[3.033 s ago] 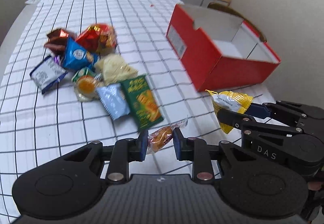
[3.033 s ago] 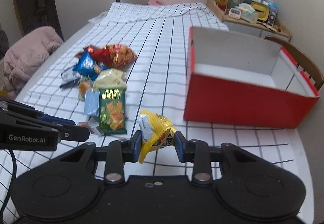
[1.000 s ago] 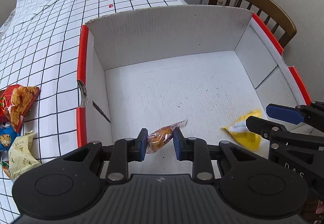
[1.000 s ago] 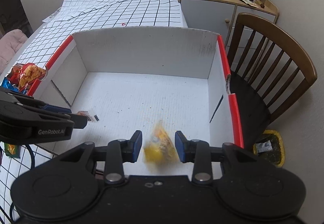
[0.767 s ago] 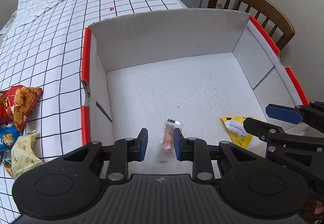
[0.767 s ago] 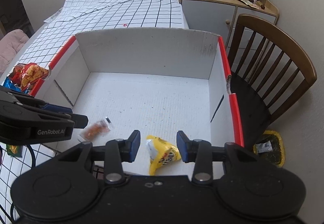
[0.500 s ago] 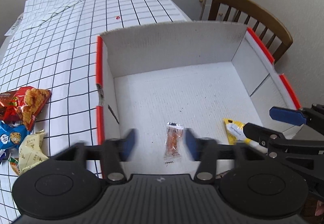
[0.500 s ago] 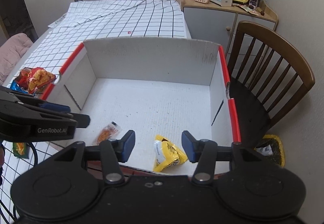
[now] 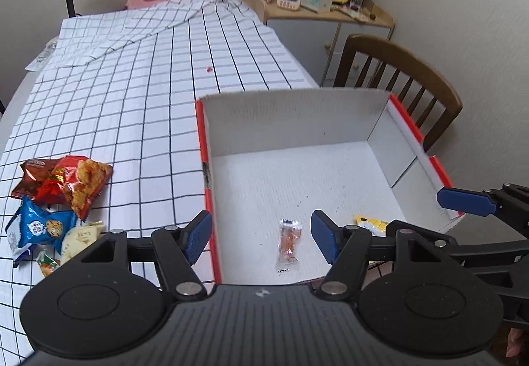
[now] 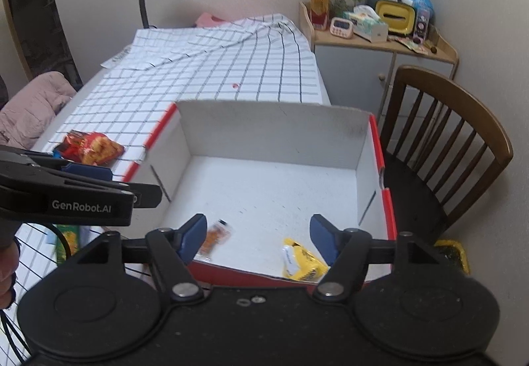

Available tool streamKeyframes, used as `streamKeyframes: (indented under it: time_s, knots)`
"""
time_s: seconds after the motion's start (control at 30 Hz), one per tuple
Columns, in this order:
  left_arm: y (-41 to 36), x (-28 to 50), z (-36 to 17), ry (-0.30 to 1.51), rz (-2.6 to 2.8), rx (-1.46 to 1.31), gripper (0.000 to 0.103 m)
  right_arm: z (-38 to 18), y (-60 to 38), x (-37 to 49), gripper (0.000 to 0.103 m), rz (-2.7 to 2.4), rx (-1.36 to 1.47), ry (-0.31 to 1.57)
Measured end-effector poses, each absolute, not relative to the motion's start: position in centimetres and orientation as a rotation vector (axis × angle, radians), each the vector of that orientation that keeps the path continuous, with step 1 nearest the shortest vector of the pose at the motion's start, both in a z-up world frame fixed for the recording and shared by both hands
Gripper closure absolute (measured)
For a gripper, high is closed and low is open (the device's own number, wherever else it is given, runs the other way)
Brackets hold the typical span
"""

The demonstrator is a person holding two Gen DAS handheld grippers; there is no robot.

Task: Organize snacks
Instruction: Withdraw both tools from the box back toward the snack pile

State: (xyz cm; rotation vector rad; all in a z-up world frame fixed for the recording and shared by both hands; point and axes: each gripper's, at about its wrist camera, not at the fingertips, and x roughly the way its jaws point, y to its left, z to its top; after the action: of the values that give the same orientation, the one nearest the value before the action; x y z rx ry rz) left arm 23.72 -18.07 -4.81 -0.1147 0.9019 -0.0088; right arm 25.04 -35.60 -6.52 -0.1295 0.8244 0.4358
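Left wrist view shows our left gripper (image 9: 261, 238) spread wide and empty above the near edge of the red box (image 9: 206, 164), where the small clear-wrapped snack (image 9: 288, 244) and the yellow packet (image 9: 369, 223) lie apart on the white floor. Our right gripper (image 10: 256, 238) is likewise released, holding nothing. More snack bags (image 9: 71, 184) sit piled on the checked tablecloth (image 9: 139, 94), left of the box.

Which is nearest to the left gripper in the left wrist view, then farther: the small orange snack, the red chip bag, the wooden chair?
From the left gripper:
1. Small orange snack, in the box, between the fingers.
2. Red chip bag, left, on the cloth.
3. Wooden chair, beyond the box, right.
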Motion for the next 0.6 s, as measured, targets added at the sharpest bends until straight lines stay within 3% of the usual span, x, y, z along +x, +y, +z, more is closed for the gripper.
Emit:
streamKeyframes:
  time_s: [0.2,0.6]
  knots:
    - [-16.0,21.9,-3.2,0.855,-0.025,-0.147,0.037,-4.5,-34.1,23.2,0.022,0.448,-0.119,0.768]
    - [-10.3,17.2,-1.3,0.763,-0.019,-0.197,0.023,-2.1,-29.9,19.3,0.004,0.489,-0.093,0.676]
